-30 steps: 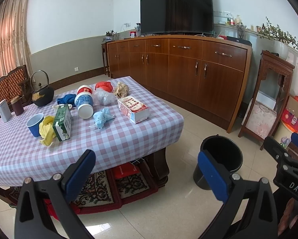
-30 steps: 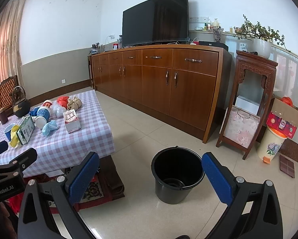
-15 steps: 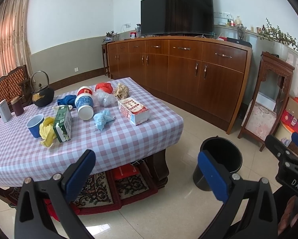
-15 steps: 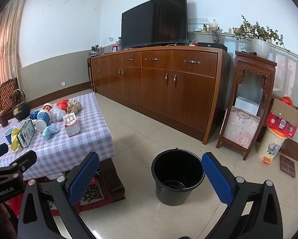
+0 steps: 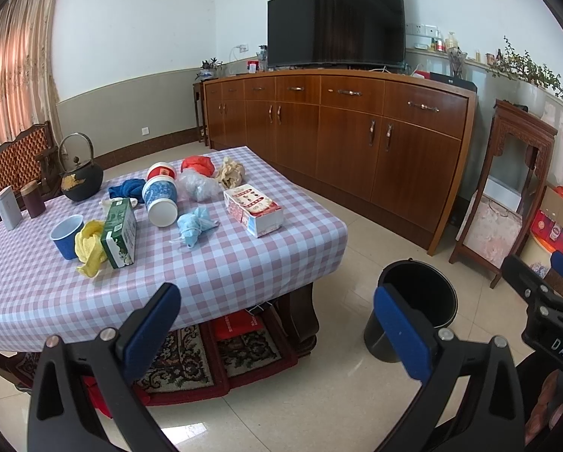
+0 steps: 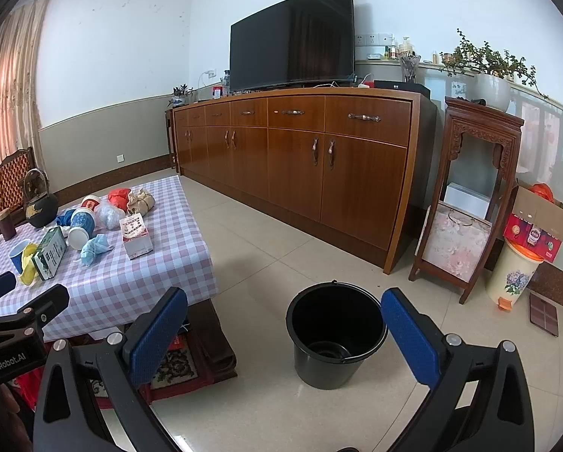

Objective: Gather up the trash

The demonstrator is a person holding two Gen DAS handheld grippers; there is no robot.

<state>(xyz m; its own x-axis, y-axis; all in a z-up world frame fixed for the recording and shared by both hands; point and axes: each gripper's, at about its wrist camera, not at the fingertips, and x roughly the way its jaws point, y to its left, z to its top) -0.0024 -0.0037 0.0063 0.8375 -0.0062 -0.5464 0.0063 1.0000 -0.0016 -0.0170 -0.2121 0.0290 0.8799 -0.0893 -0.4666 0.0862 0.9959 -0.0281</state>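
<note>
A black bucket (image 6: 336, 333) stands empty on the tiled floor, also in the left wrist view (image 5: 417, 314). Trash lies on the checked table (image 5: 225, 263): a red-and-white box (image 5: 253, 209), a blue crumpled mask (image 5: 193, 228), a green carton (image 5: 120, 231), a yellow glove (image 5: 89, 246), a tipped blue-and-white cup (image 5: 160, 197), a clear bag (image 5: 198, 186), a red bag (image 5: 198, 165) and a brown paper wad (image 5: 230, 171). My left gripper (image 5: 275, 324) is open and empty, short of the table's near edge. My right gripper (image 6: 283, 329) is open and empty, above the floor before the bucket.
A black kettle (image 5: 80, 177), a blue paper cup (image 5: 66, 235) and two tins (image 5: 19, 205) stand on the table's left. A long wooden sideboard (image 5: 337, 135) with a TV lines the far wall. A carved stand (image 6: 469, 196), a cardboard box (image 6: 537, 222) and a floral bin (image 6: 513, 271) are at right.
Both grippers have drifted slightly; the view of the table and bucket has shifted a little. Both stay open and empty.
</note>
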